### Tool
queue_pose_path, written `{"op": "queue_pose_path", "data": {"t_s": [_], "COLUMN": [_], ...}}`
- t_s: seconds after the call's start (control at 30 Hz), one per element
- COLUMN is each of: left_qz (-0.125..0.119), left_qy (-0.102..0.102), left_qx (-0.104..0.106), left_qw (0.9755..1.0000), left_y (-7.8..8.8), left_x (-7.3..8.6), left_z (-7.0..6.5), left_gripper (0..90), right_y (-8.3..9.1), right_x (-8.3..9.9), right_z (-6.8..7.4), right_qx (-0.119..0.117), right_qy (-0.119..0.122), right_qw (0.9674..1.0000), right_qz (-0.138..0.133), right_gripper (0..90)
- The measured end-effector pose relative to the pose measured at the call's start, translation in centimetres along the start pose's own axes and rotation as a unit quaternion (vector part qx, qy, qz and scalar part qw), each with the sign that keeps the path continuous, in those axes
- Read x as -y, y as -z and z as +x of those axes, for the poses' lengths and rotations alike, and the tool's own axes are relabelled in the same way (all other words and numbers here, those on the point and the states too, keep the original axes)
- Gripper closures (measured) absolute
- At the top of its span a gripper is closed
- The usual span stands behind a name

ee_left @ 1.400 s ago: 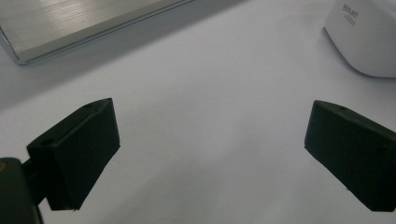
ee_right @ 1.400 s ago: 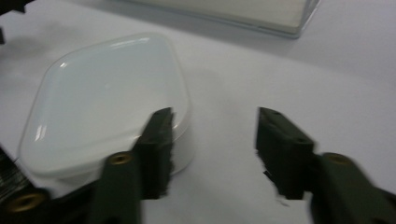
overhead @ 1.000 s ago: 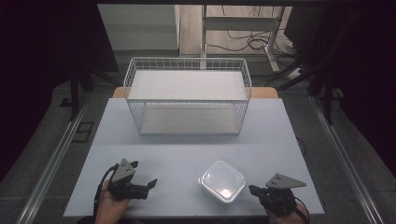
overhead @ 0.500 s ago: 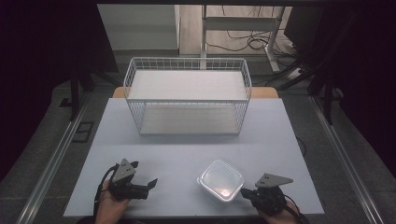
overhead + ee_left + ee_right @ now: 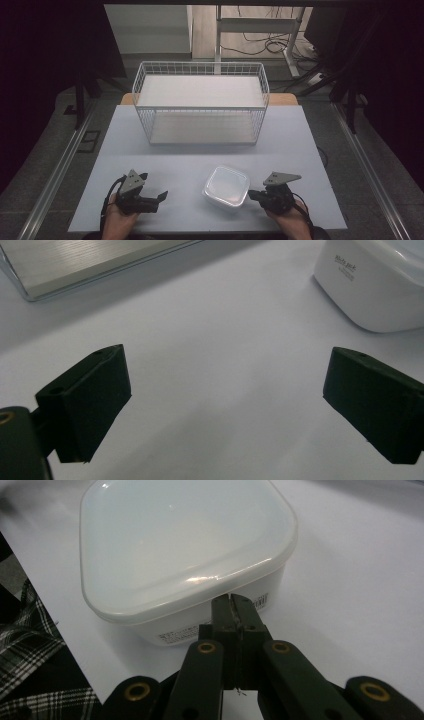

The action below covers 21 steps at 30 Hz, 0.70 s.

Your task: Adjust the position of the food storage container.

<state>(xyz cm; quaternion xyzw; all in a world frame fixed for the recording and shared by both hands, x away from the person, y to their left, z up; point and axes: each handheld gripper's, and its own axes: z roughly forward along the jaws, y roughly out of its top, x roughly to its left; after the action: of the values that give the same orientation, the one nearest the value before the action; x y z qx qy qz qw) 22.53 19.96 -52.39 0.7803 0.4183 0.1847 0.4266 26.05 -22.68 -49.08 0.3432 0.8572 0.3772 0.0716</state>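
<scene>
High view: one white table [image 5: 300, 135] carries one white wire basket [image 5: 200, 102] at its far side and one white lidded container [image 5: 226, 187] near the front edge. Two grippers rest at the front: the left gripper [image 5: 159, 196] to the left of the container and well apart from it, jaws spread and empty; the right gripper [image 5: 254, 194] just beside the container's right side, jaws together. Left gripper view: two black pads [image 5: 87, 402] stand wide apart over bare table [image 5: 215, 365] with nothing between them; the container [image 5: 375, 285] sits at upper right, and one metal-edged panel [image 5: 85, 262] at upper left. Right gripper view: the right gripper [image 5: 233, 605] has both jaws pressed fully together, gripping nothing, tips at the container [image 5: 185, 545] side wall below its lid rim; contact cannot be confirmed.
</scene>
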Motion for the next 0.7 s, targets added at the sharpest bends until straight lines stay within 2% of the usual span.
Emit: {"op": "queue_pose_path", "data": {"t_s": [0.13,0.43,0.7], "left_qz": [0.001,0.001,0.000], "left_qy": [0.001,0.005,0.005], "left_qx": [0.000,0.000,0.001], "left_qw": [1.0000,1.0000,1.0000], "left_y": [0.0,0.0,0.0], "left_x": [0.0,0.0,0.0], "left_z": [0.0,0.1,0.1], "left_gripper": [4.7,4.7,4.7], "right_y": [-0.6,-2.9,-4.2], "right_x": [-0.6,-3.1,-4.6], "right_z": [-0.1,-0.3,-0.8], "right_qx": [-0.004,-0.010,-0.009], "right_qy": [0.002,0.024,0.025], "right_qw": [1.0000,0.9997,0.9996], "right_qz": [-0.001,-0.001,-0.001], "right_gripper": [89.5,89.5,89.5]}}
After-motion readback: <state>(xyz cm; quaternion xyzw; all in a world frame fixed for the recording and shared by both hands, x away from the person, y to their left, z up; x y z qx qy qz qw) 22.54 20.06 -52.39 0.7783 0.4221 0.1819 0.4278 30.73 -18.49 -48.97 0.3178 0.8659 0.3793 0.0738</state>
